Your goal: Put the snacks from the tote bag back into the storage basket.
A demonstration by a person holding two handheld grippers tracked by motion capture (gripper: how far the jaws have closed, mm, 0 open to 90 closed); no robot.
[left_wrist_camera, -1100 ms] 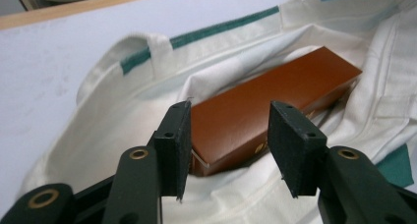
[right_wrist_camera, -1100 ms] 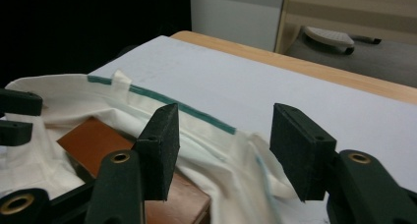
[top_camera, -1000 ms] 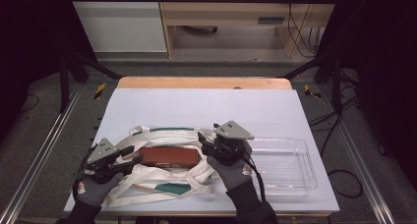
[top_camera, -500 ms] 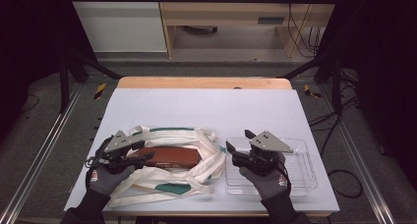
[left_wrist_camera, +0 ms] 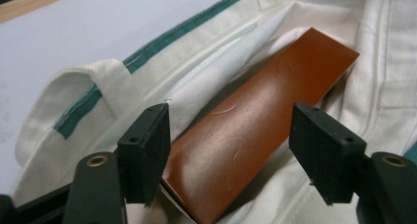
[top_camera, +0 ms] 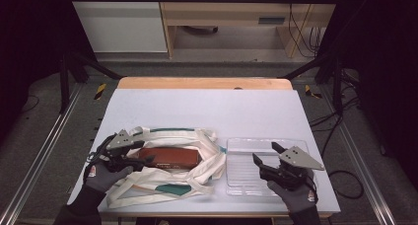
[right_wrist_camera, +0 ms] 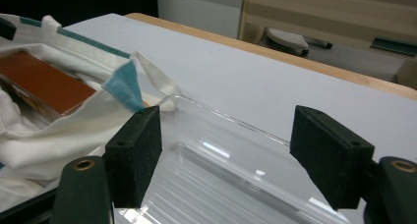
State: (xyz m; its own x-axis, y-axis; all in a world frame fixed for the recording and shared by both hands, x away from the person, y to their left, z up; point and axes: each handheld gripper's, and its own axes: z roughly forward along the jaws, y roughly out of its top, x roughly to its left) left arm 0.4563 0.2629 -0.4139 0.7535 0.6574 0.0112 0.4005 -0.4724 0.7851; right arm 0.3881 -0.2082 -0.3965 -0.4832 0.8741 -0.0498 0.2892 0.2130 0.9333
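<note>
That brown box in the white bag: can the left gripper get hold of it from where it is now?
Probably yes. The left gripper is open, its fingers either side of the brown box, which lies uncovered in the white bag.

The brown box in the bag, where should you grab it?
Probably across its two long edges near the close end, coming from above. The box lies flat and slanted in the open bag, and the open left hand-held gripper already straddles that end.

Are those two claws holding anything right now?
No. The left gripper is open astride the brown box in the bag; the right gripper is open above the clear tray.
</note>
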